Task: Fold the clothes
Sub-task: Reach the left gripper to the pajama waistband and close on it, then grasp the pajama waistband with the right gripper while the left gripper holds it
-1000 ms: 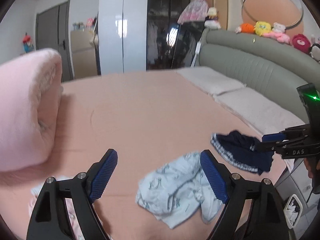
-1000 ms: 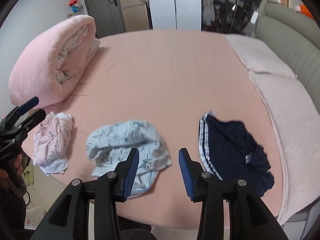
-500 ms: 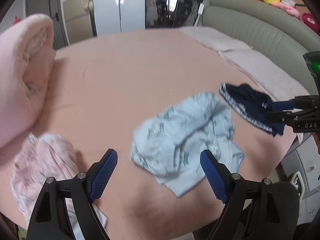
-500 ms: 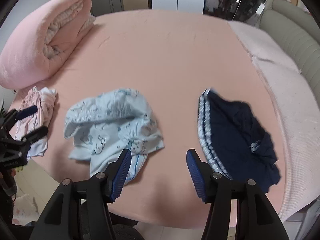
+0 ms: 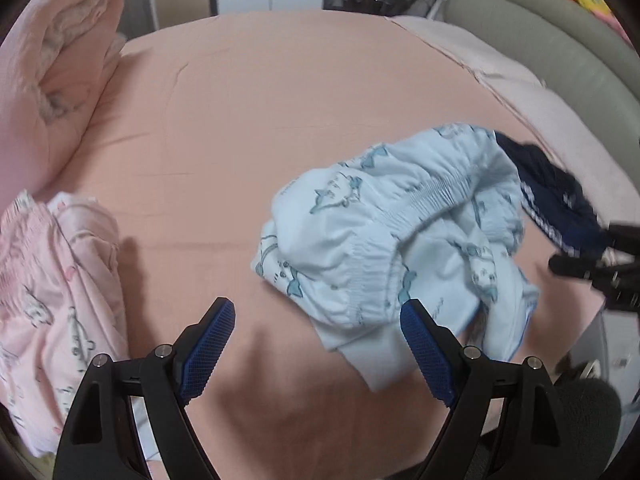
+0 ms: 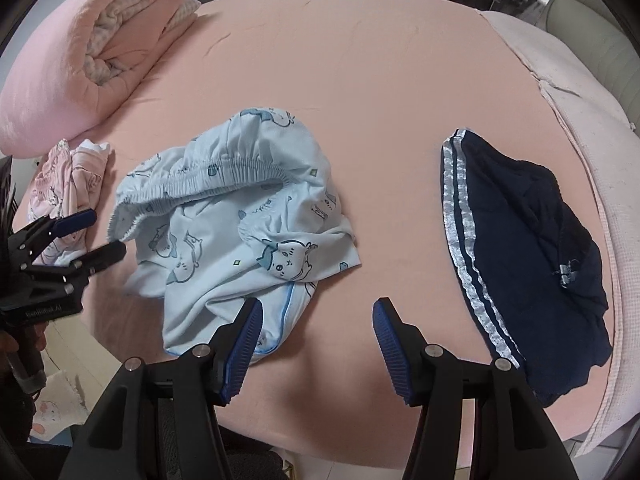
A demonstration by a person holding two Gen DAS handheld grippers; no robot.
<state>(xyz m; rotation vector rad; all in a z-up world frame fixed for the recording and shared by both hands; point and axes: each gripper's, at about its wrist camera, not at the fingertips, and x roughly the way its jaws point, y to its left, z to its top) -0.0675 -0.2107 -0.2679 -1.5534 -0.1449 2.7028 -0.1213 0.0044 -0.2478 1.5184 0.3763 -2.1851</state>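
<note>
Crumpled light blue printed pyjama trousers (image 5: 396,236) (image 6: 236,220) lie near the front edge of the pink bed. My left gripper (image 5: 318,312) hangs open just before their near-left side, nothing between its blue pads; it also shows at the left of the right wrist view (image 6: 90,234). My right gripper (image 6: 318,312) is open over bare sheet beside the trousers' lower right hem. A navy garment with silver stripes (image 6: 528,248) (image 5: 556,204) lies to the right. A pink printed garment (image 5: 52,288) (image 6: 66,196) lies at the left.
A rolled pink quilt (image 6: 88,44) (image 5: 48,64) fills the far left of the bed (image 6: 360,80). Pale pillows (image 6: 576,116) and a grey headboard (image 5: 552,44) run along the right. The bed's front edge drops to the floor below the grippers.
Both grippers have come lower and closer to the bed; the light blue trousers now loom larger. The right gripper's jaws have spread wider than a second ago. No garment has moved.
</note>
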